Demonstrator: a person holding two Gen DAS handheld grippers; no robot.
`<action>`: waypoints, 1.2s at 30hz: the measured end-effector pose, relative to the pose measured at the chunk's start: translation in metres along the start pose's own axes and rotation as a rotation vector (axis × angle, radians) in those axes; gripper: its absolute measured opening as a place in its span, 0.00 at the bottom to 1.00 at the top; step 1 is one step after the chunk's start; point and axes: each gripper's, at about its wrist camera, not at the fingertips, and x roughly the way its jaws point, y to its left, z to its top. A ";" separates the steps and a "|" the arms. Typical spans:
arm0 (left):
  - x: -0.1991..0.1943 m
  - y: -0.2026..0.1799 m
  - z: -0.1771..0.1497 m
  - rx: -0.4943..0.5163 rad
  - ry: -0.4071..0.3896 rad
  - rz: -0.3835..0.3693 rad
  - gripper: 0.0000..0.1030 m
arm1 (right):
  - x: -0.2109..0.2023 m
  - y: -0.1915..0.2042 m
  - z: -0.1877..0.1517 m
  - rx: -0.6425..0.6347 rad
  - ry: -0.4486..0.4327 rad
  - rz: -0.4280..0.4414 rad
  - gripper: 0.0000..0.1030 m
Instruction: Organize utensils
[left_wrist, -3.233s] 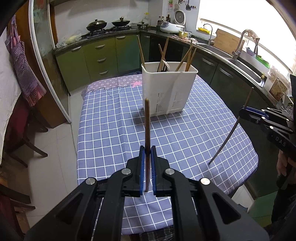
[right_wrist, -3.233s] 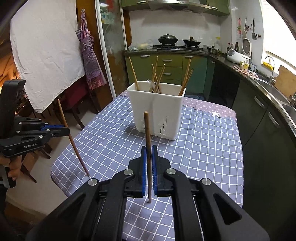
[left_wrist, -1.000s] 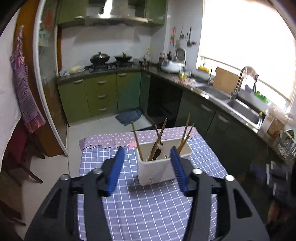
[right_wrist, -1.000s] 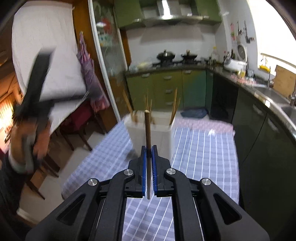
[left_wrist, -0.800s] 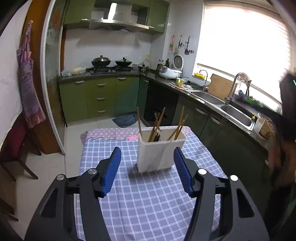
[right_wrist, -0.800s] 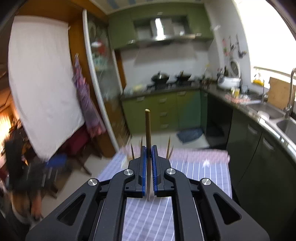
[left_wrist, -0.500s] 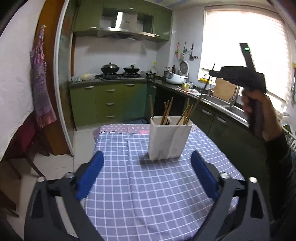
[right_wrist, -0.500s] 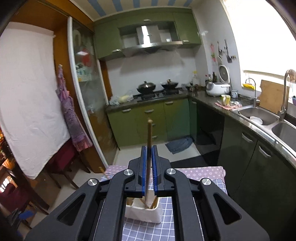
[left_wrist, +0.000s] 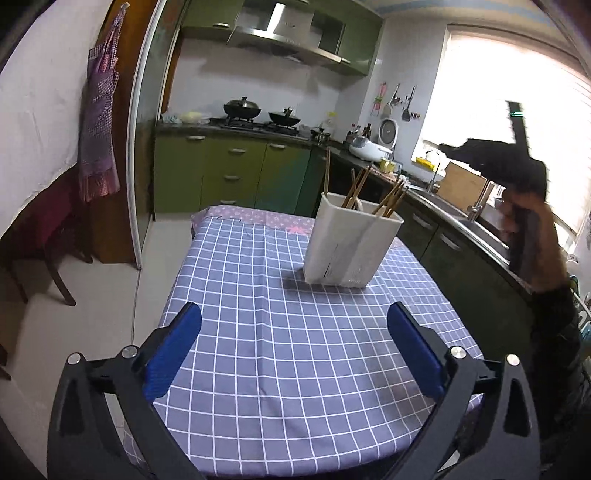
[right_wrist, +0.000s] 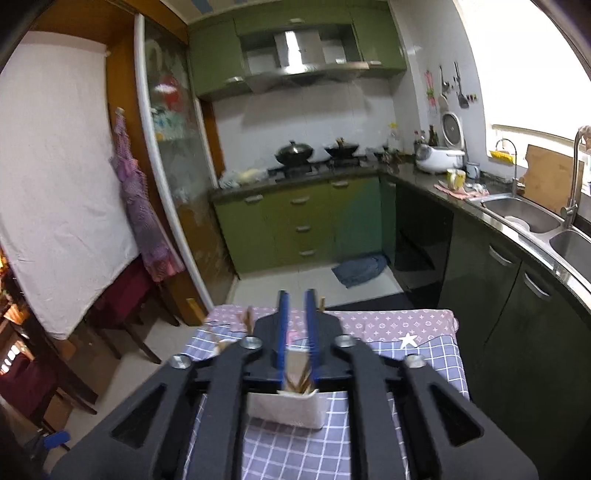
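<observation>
In a green-cabinet kitchen, the left gripper (left_wrist: 293, 345) hangs low over the near end of the checked tablecloth (left_wrist: 258, 295), its blue pads spread as wide as they go, having just been opening, with nothing between them. That empty, wide stance suggests its part of the load is already delivered.

Seen from the left wrist, the white utensil holder (left_wrist: 351, 245) stands upright at about one o'clock from that gripper, toward the far end of the table, with brown chopsticks (left_wrist: 356, 186) leaning out of it at several angles. The cloth around the holder shows no loose utensils.

At about three o'clock in the same view, a person's hand (left_wrist: 532, 221) raises the right gripper (right_wrist: 295, 332) above and beside the holder. From the right wrist, its jaws stand narrowly apart and have just been opening, directly over the holder (right_wrist: 284, 408). No stick shows between the pads; chopstick tops (right_wrist: 301, 382) appear in the holder below the gap. The likely reason for this high, downward-tilted hold is a drop into the holder from above.
</observation>
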 end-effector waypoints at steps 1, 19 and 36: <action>0.001 -0.002 -0.001 0.011 -0.002 0.014 0.93 | -0.013 0.001 -0.007 -0.005 -0.012 0.006 0.25; -0.028 -0.050 -0.041 0.130 -0.018 -0.008 0.93 | -0.195 0.026 -0.216 -0.045 -0.068 -0.073 0.95; -0.096 -0.060 -0.054 0.153 -0.096 0.027 0.93 | -0.260 0.048 -0.222 -0.052 -0.125 -0.077 0.95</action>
